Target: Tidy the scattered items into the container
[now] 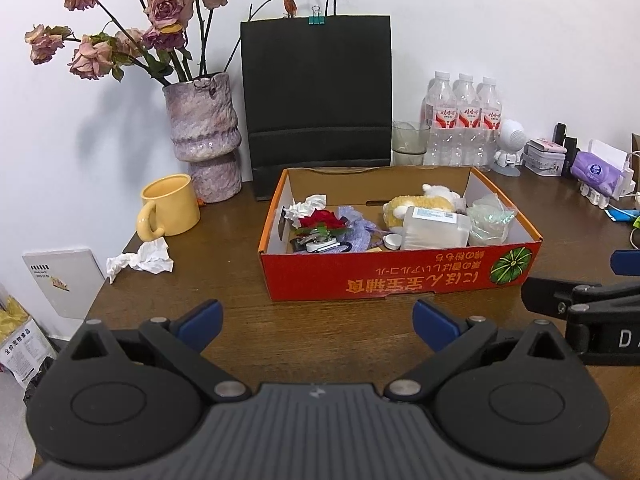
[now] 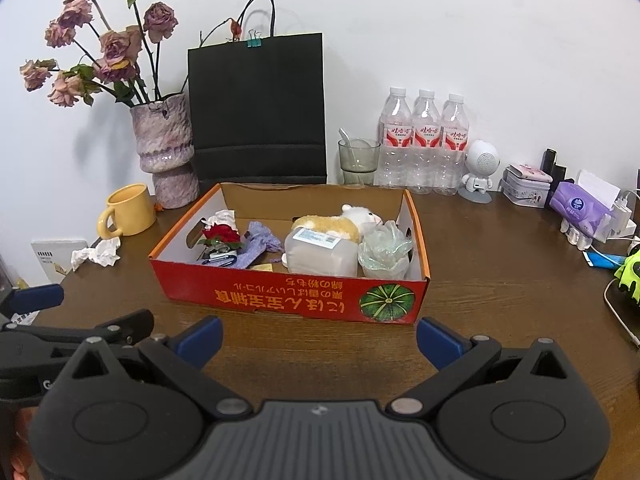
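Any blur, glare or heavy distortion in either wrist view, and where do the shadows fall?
Left wrist view: sharp, no glare; fisheye bends the table edge, dark corners; the vase casts a soft shadow leftward on the wall. Right wrist view: equally sharp, same barrel distortion, vase shadow also to the left, mild sheen on the water bottles.

A dark brown wooden table carries everything. Straight ahead of the tongs sits an open red cardboard box. Ahead and left lie a crumpled white tissue and a yellow mug; a black paper bag stands behind the box.
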Demonstrator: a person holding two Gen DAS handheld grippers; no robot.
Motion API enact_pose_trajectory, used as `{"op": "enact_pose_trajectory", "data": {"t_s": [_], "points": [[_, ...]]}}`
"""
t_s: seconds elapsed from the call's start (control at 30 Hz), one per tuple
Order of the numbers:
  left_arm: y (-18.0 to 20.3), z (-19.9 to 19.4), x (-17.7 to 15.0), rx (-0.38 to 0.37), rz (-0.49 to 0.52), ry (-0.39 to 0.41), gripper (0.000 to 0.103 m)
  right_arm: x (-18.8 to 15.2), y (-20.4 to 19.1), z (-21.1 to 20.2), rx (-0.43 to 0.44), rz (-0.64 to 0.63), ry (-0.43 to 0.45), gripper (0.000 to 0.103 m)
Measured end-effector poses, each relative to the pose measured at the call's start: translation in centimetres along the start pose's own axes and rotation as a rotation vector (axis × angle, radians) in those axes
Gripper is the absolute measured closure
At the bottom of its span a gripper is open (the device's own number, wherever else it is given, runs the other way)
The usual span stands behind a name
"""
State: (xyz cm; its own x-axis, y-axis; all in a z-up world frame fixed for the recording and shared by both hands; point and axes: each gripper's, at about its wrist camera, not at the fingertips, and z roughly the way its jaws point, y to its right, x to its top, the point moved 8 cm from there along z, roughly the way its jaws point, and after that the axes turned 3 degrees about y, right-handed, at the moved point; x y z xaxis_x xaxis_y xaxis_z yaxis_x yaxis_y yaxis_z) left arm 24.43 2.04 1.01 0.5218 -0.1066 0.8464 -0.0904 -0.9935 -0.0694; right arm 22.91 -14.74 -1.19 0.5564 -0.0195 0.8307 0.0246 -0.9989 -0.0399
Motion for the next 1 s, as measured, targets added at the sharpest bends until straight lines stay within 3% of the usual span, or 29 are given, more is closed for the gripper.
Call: {"op": "enact_pose_trajectory", "data": {"t_s": [1.0], "points": [[0.37, 0.31, -0.13, -0.001, -0.006, -0.021, 0.000, -0.09, 0.55, 0.16, 0.003, 0.002, 0.001, 0.000]]}}
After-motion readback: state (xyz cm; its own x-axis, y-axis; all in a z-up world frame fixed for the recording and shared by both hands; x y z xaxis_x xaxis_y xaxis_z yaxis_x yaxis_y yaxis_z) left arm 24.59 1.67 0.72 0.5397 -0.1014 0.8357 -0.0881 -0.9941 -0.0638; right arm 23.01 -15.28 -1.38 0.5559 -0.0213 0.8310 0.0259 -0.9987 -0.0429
